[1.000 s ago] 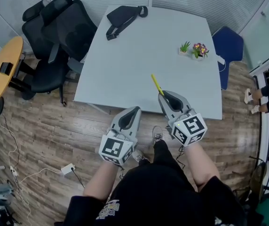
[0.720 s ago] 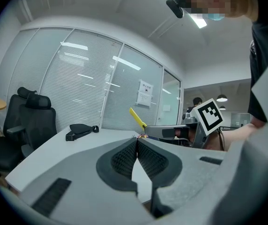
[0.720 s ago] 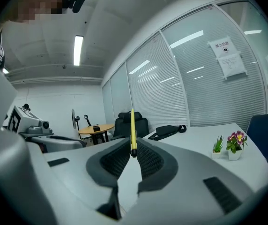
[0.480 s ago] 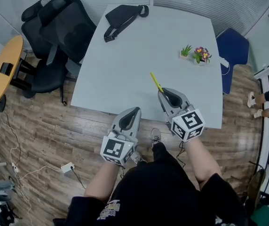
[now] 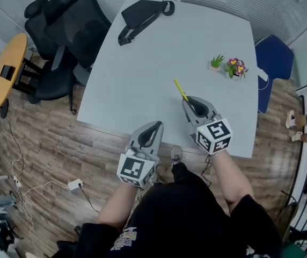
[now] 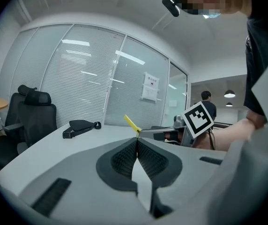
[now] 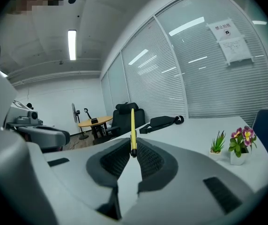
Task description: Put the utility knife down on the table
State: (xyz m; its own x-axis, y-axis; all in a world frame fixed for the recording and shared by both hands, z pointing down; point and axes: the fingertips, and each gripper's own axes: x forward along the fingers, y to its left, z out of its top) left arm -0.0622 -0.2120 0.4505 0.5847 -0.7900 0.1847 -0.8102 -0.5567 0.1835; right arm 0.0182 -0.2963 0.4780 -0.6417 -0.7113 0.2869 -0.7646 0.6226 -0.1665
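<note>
Pale-grey table (image 5: 159, 63) beside blind-covered glass walls (image 5: 223, 0); right gripper (image 5: 188, 101) clamps utility knife (image 5: 180, 89), left gripper (image 5: 157, 124) closed

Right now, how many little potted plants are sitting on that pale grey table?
2. A small green spiky plant and a purple-flowered plant in a white pot stand side by side near the pale grey table's far right edge; none seems hidden.

Office meeting room: glass partition walls (image 7: 190, 74) with blinds, black swivel chairs (image 5: 70, 31), white table (image 5: 159, 74).
</note>
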